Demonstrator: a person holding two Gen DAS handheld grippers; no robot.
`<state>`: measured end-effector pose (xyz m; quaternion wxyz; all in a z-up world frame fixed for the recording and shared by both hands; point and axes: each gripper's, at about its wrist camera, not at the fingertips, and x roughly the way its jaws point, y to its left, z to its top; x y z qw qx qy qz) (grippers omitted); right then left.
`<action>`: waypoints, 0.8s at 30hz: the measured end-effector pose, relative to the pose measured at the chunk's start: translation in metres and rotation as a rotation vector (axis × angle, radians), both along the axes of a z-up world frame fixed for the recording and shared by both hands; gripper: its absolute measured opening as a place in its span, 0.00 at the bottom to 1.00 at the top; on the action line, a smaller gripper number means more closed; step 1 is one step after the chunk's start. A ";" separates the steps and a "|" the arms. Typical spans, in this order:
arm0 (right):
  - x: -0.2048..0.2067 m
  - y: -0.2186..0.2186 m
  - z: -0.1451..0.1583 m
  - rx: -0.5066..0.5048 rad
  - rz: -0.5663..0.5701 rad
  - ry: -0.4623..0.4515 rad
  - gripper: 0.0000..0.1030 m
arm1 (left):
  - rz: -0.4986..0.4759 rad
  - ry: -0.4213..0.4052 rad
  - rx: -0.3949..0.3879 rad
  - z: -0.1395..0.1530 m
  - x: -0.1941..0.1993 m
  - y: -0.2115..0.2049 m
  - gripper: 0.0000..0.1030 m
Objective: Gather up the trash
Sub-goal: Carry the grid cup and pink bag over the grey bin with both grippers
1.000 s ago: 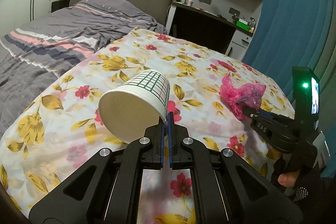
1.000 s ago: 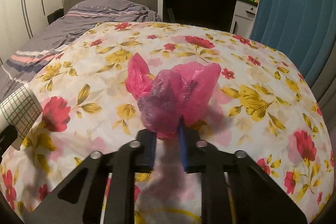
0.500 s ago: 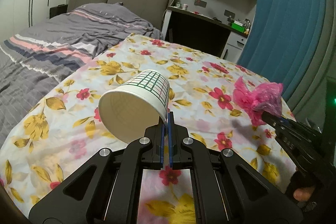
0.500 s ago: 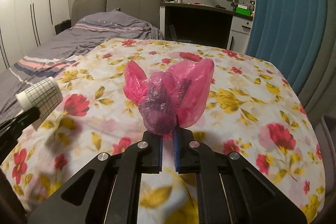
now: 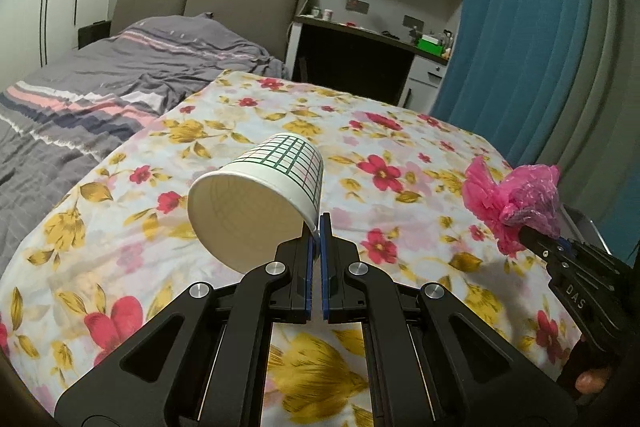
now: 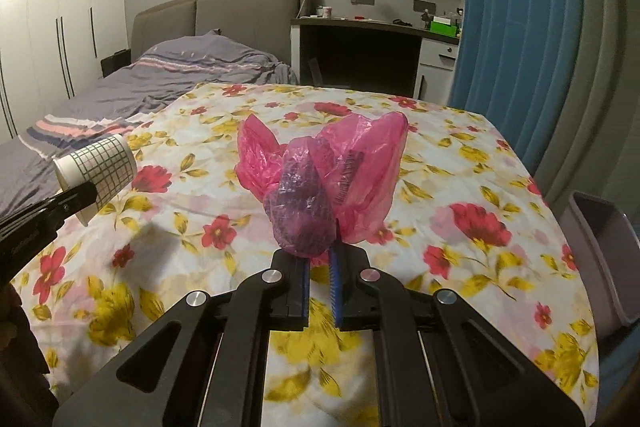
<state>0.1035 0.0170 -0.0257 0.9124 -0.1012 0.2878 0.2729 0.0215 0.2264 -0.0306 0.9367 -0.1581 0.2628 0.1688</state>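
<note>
Cup (image 5: pixel 256 203), mid-frame in the left view, hangs by its rim in the left tongs (image 5: pixel 316 239) above bare floral worktop (image 5: pixel 120 267). In the right view, right tongs (image 6: pixel 320 255) pinch a pink bag (image 6: pixel 320 179); a bin's rim (image 6: pixel 600 251) sits at the right edge.

Tilted gridded paper cup (image 5: pixel 256 207), crumpled pink bag (image 6: pixel 320 183), both aloft.

A paper cup (image 5: pixel 260 199) is held above the tabletop (image 5: pixel 400 147), gripped at its rim by the left gripper (image 5: pixel 316 227), its mouth turned toward the camera. To its right, a plastic bag (image 6: pixel 320 179) is held above the tabletop by the right gripper (image 6: pixel 320 251). A bin (image 6: pixel 600 259) is placed off the tabletop's right edge. A bed (image 5: pixel 100 99) is seen behind and to the left, a desk (image 6: pixel 380 43) behind.
</note>
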 end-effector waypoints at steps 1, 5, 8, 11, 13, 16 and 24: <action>-0.001 -0.004 0.001 0.003 -0.005 -0.002 0.09 | -0.005 -0.001 0.002 0.001 0.000 -0.003 0.02; -0.003 -0.016 0.003 0.007 -0.024 -0.012 0.09 | -0.028 -0.007 0.013 0.006 0.003 -0.016 0.02; -0.004 -0.028 0.005 0.015 -0.036 -0.018 0.09 | -0.045 -0.010 0.021 0.009 0.004 -0.026 0.02; -0.006 -0.040 0.008 0.027 -0.046 -0.025 0.09 | -0.061 -0.013 0.028 0.013 0.006 -0.035 0.02; -0.006 -0.048 0.010 0.034 -0.052 -0.030 0.09 | -0.075 -0.015 0.033 0.015 0.008 -0.043 0.02; -0.007 -0.062 0.014 0.044 -0.067 -0.038 0.09 | -0.096 -0.017 0.046 0.019 0.010 -0.056 0.02; -0.006 -0.103 0.022 0.072 -0.120 -0.056 0.09 | -0.172 -0.025 0.065 0.029 0.025 -0.094 0.02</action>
